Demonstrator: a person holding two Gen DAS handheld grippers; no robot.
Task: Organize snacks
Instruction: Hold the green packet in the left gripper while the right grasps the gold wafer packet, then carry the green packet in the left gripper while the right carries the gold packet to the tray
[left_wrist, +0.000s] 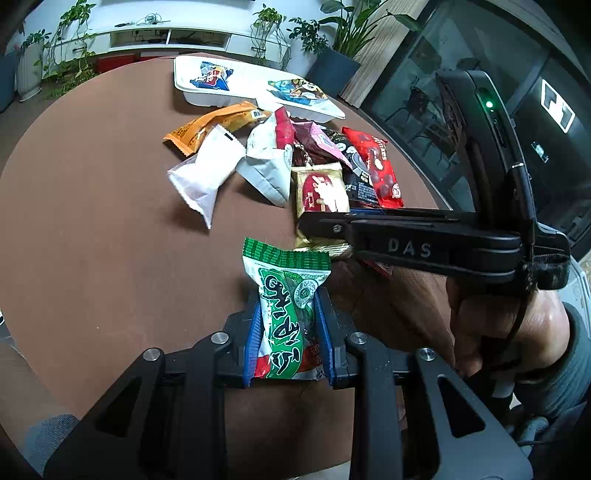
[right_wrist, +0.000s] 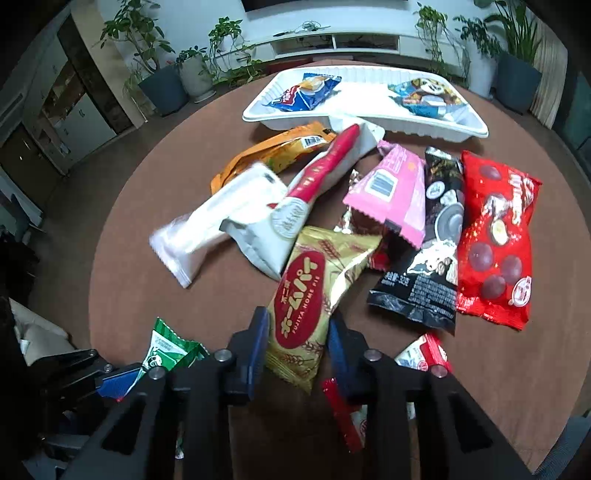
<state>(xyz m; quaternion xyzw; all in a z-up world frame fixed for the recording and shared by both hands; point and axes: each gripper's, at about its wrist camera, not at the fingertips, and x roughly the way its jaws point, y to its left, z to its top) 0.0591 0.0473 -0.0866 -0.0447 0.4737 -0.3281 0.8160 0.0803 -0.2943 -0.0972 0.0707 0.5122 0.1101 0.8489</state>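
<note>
The round brown bench (right_wrist: 147, 229) carries a white divided tray (right_wrist: 362, 110) at its far side, with a blue snack pack in each end compartment. Nearer lies a loose heap of snacks, among them a red chocolate bag (right_wrist: 495, 243) and a black packet (right_wrist: 432, 240). The right gripper (right_wrist: 297, 347) has its fingers spread around the gold pie packet (right_wrist: 310, 288), not pressing it. The left gripper (left_wrist: 288, 332) clamps the green packet (left_wrist: 286, 295) between its blue fingers.
</note>
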